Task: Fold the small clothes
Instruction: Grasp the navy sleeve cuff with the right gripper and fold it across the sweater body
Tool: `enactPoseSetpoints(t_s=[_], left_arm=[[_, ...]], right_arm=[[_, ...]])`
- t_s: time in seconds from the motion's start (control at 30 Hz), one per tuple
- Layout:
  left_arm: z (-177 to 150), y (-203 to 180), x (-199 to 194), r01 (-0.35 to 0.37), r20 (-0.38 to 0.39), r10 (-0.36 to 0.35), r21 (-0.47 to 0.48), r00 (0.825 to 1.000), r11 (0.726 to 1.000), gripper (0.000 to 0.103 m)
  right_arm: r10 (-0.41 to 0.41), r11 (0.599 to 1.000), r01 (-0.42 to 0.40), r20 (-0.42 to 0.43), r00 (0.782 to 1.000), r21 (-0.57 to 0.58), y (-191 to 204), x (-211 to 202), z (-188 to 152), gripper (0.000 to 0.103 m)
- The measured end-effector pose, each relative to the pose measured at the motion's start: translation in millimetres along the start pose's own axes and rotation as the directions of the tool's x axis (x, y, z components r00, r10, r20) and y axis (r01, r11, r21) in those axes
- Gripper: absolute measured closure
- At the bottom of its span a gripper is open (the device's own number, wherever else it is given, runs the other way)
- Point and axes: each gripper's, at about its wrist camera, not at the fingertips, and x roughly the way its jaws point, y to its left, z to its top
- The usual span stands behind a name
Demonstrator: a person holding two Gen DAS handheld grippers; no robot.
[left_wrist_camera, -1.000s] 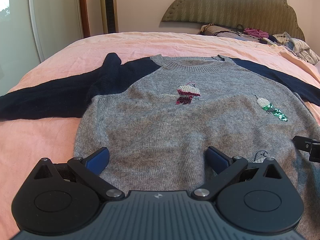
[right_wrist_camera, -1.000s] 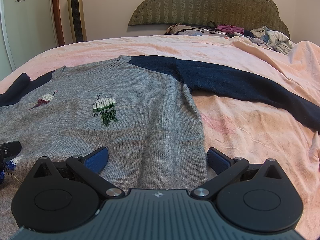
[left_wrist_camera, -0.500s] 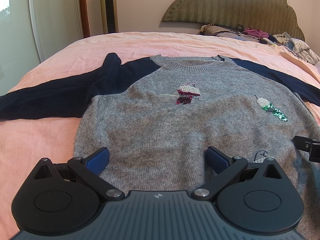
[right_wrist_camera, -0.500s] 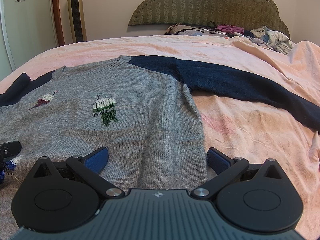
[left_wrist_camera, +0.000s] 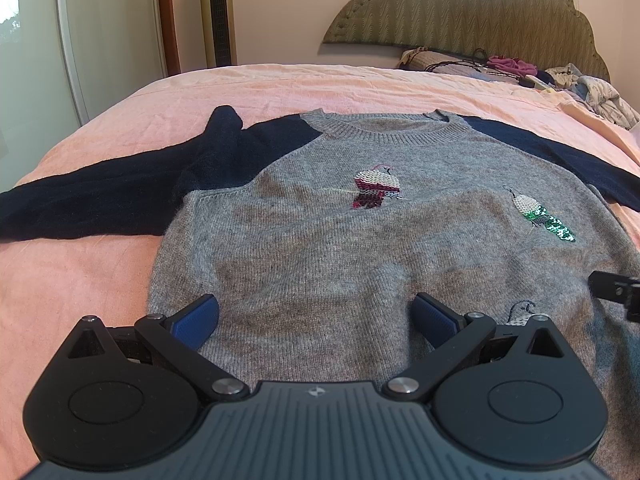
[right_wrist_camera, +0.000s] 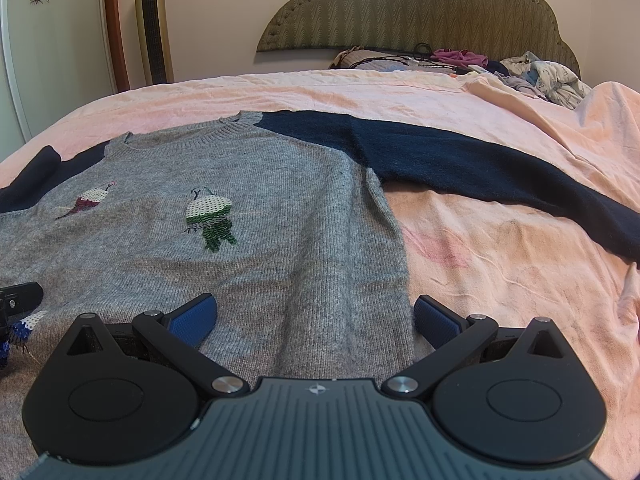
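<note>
Clothes pile [right_wrist_camera: 532, 70] nr headboard [right_wrist_camera: 420, 4]

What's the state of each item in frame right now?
sweater: spread flat on the bed, front up, unfolded
left sleeve: stretched out sideways, bunched near the shoulder
right sleeve: stretched out sideways, flat
left gripper: jaws open, empty, over the hem
right gripper: jaws open, empty, over the sweater's right edge
clothes pile: crumpled, by the headboard
</note>
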Motion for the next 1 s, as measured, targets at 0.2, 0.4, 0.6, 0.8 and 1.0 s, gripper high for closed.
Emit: enactPoseSetpoints(t_s=[0.2, 0.4, 0.6, 0.8, 1.0], left_arm=[[0, 0, 0, -0.001, 0.000, 0.001, 0.000, 1.000, 1.000, 0.000], [0, 0, 0, -0.001, 0.000, 0.001, 0.000, 1.000, 1.000, 0.000], [0, 0, 0, -0.001, 0.000, 0.001, 0.000, 1.000, 1.000, 0.000], [0, 0, -1, 0.002, 0.002, -0.002, -0.001, 1.000, 1.000, 0.000], [-1, 0, -1, 0.006, 0.004, -0.006, -0.004, 1.000, 1.000, 0.000]], right_arm=[[0.143, 0.955, -0.178, 0.159, 0.977, 0.237, -72, -29, 15, 0.000], [-0.072, 0.805, -0.073, 0.218, 0.973, 0.589, -216, -44, 24, 0.000], [-0.077, 0.493, -0.105, 0.163, 0.984, 0.863, -303, -32, -16, 0.030], [-0.104, 0.539, -0.067, 0.145, 0.984, 0.839, -305, -8, -2, 0.064], [0.008, 0.617, -0.194, 0.240, 0.971, 0.763, -276, -9, 43, 0.088]])
